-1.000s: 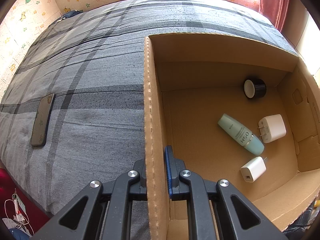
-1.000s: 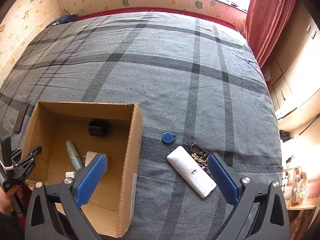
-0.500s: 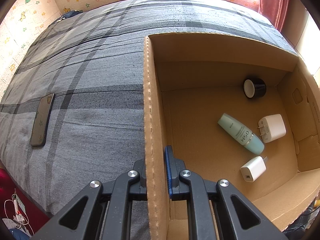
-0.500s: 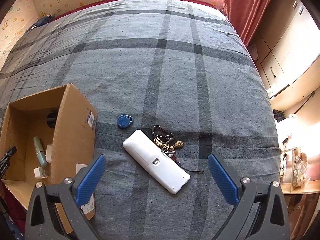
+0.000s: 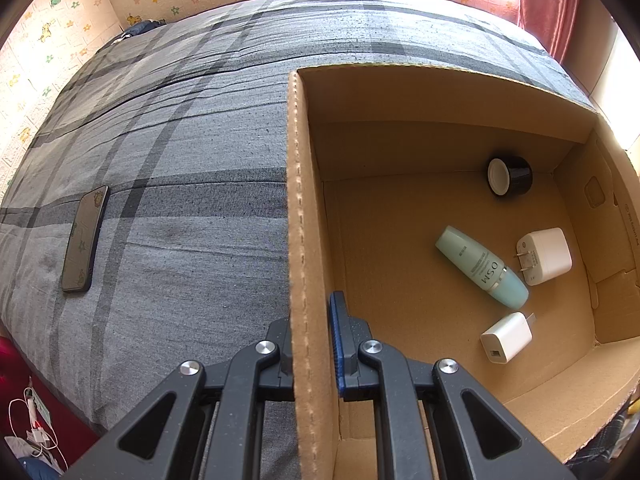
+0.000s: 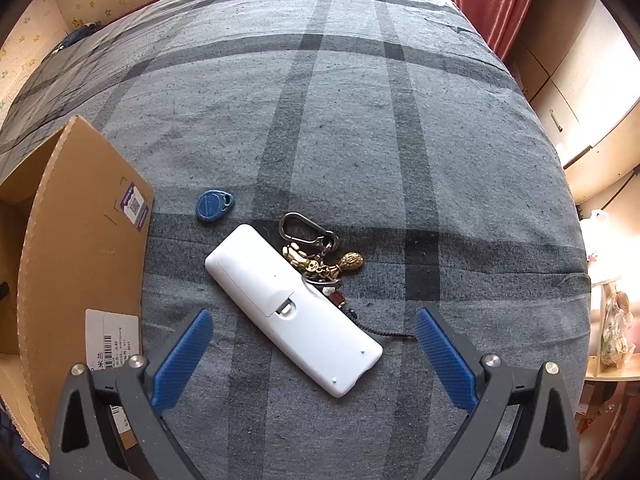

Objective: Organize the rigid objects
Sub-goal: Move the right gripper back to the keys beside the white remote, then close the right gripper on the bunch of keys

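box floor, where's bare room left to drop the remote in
Bare floor lies along the cardboard box wall the left gripper clamps, left of the green bottle. Crowded on the right: jar, two chargers.

A wide bed (image 6: pixel 360 128) covered in a grey plaid sheet fills the room. Behind it, a cream wall (image 5: pixel 56 32) carries small cartoon animal and star prints. A red curtain (image 6: pixel 492 0) hangs at the far right corner, beside pale wooden cabinets (image 6: pixel 580 92). Bright daylight falls across the bedding.

Matt corrugated cardboard box (image 5: pixel 308 208); glossy white plastic remote (image 6: pixel 292 308).
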A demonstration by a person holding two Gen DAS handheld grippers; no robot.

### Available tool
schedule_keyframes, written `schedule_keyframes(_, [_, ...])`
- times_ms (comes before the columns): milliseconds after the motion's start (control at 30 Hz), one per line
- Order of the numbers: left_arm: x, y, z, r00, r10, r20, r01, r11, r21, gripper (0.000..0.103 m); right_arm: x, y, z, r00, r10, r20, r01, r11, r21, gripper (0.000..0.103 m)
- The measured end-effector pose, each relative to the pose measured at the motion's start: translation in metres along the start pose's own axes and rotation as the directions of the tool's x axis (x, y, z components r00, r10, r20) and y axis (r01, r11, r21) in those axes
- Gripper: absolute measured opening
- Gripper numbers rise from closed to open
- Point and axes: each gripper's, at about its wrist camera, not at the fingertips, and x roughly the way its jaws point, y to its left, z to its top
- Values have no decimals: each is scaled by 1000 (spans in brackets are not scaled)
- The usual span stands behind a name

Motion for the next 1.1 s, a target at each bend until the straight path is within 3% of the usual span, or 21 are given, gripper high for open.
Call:
schedule_keyframes(233, [0,0,0,1000,-1,0,1,1000,-1,12,12,-10,18,1000,-30,-7,31,998,60,103])
schedule_keyframes(467, [0,1,0,1000,-2,1,2,1000,0,12,31,-19,34,999,3,-52,6,984,176,102])
schedule_keyframes(867, [0,1,-1,1000,-2,2,2,1000,2,12,65,-20,54,994,21,-110,9,965,264,92])
schedule_keyframes(1067, [0,1,0,1000,-2,0,2,1000,1,12,79,-11,59,992,12,-122,21,964,264,72])
schedule_keyframes(1100, [0,2,0,1000,-2,0,2,1000,0,12,81,-13,59,992,8,-122,24,965,260,65])
